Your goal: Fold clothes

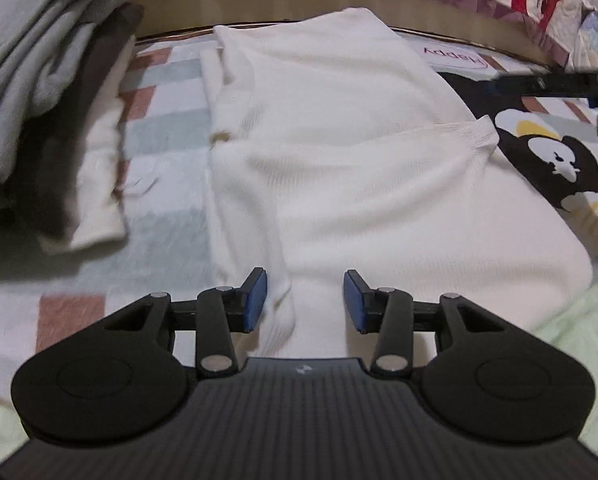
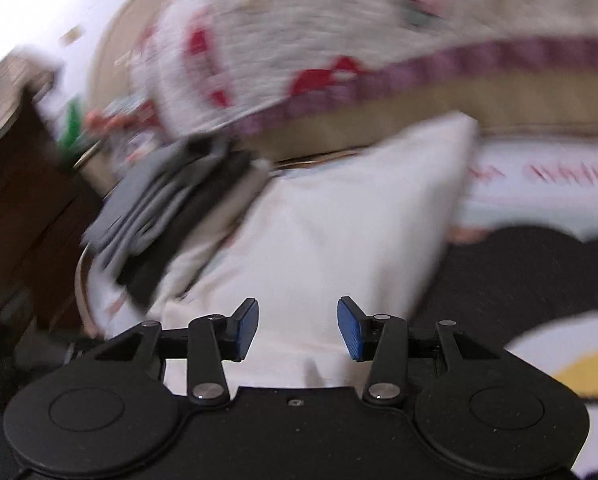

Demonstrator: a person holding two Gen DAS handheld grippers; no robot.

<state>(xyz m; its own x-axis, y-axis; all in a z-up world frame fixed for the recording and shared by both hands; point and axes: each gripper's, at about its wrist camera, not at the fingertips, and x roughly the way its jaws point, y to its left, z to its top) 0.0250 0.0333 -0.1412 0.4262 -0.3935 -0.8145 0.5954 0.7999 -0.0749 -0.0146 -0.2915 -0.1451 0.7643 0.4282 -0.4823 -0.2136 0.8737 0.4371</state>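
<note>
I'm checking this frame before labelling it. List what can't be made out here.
- Right wrist view: heavily motion-blurred; the white sweater's folds and the quilt's pattern are unreadable.
- Left wrist view: the clothes stack is cut off by the left edge, and the sweater's near hem sits behind the left gripper.
- Right gripper: contact with fabric unclear.

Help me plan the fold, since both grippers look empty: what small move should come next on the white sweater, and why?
Probably ease the left hand-held gripper down and close it on the near hem of the white sweater. Its jaws are open with that edge right between them, and the sleeves look already folded in. The right hand-held gripper is open too, over the same hem.
</note>
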